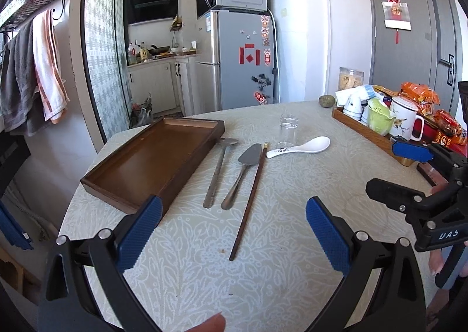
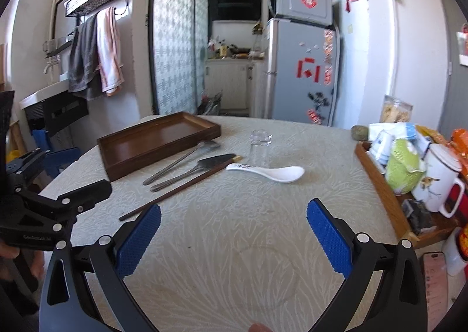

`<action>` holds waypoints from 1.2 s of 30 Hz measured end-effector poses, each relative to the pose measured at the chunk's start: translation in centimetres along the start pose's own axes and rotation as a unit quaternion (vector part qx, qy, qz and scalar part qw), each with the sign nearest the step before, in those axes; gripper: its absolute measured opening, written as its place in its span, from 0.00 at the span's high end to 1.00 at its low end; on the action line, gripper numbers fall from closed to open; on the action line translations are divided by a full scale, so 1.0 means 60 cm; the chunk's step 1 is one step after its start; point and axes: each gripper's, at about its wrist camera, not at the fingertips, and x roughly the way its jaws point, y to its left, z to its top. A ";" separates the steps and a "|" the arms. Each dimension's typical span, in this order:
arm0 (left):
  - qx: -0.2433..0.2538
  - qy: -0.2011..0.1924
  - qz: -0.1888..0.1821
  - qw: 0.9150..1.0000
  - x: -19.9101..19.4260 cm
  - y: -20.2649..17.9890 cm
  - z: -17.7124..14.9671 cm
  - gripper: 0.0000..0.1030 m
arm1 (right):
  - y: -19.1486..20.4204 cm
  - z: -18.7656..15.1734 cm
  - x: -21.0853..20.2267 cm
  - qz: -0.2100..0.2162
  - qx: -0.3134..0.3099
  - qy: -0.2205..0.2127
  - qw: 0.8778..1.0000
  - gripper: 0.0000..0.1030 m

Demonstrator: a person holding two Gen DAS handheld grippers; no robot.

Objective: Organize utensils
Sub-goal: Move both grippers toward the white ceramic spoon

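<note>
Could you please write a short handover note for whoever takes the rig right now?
Left gripper: open, empty, above the table near the chopsticks.
Right gripper: open, empty, over bare tablecloth.
Wooden tray lies empty on the left side of the table.
Beside it, all on the cloth: metal ladle, metal spoon, chopsticks, white ceramic spoon near an empty glass.
Done: nothing placed in the tray.
Left: probably moving all four utensils into the tray.
</note>
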 end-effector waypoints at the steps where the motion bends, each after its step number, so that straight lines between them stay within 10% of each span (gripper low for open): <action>1: 0.006 0.013 0.001 1.000 0.005 0.000 0.002 0.02 | 0.000 -0.001 -0.004 -0.001 -0.009 -0.007 1.000 0.02; 6: 0.001 0.094 -0.051 0.994 0.043 0.020 0.005 0.02 | 0.009 0.005 -0.009 0.010 -0.069 0.030 0.997 0.02; 14: 0.074 0.096 -0.047 0.991 0.058 0.010 0.035 0.02 | -0.027 0.047 0.017 0.069 -0.081 0.086 0.991 0.02; 29: 0.181 0.116 -0.231 0.949 0.162 -0.040 0.077 0.03 | -0.081 0.109 0.154 0.123 -0.178 0.142 0.966 0.04; 36: 0.177 0.145 -0.269 0.936 0.238 -0.047 0.124 0.32 | -0.099 0.114 0.223 0.153 -0.215 0.197 0.944 0.21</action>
